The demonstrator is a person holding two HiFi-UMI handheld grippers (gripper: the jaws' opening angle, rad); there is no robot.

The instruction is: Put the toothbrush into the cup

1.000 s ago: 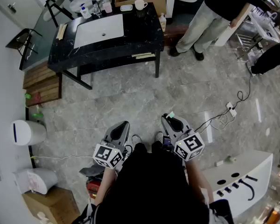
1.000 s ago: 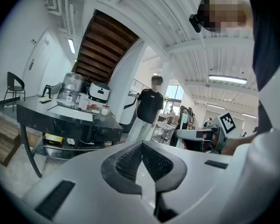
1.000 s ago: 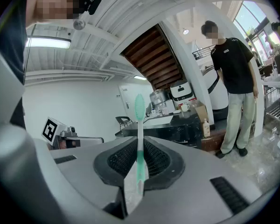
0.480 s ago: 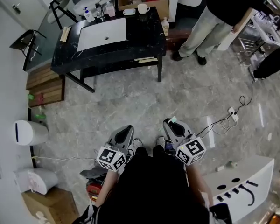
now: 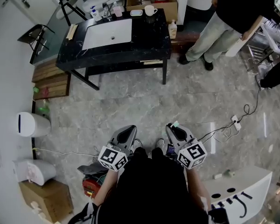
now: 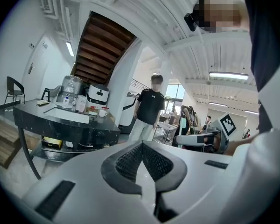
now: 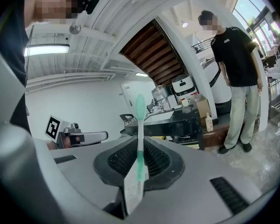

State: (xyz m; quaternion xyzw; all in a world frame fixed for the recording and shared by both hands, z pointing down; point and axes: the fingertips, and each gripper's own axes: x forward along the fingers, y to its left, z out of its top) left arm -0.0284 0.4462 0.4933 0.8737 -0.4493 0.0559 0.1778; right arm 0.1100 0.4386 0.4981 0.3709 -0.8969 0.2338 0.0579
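My right gripper point(image 5: 171, 126) is shut on a green-and-white toothbrush point(image 7: 139, 139), which stands upright between the jaws with its green head point(image 5: 174, 123) poking out past them. My left gripper point(image 5: 126, 129) is shut with nothing in it; its pads point(image 6: 130, 160) meet. Both are held close to my body, above the marble floor. The white cup point(image 5: 150, 10) stands at the far edge of the black washstand table point(image 5: 144, 41), well ahead of both grippers. It also shows small in the left gripper view as the cup point(image 6: 102, 112) and in the right gripper view as the cup point(image 7: 185, 101).
A white basin point(image 5: 107, 33) is set in the table, with bottles point(image 5: 94, 13) behind it and a soap bottle point(image 5: 172, 29) at the right end. A person point(image 5: 224, 22) stands right of the table. A cable and power strip point(image 5: 233, 120), white bin point(image 5: 32, 124) and cardboard box point(image 5: 39, 199) lie around.
The head view has shifted, so the table now sits a little lower and further right in it. Both grippers stay by my body, the right one still holding the toothbrush.
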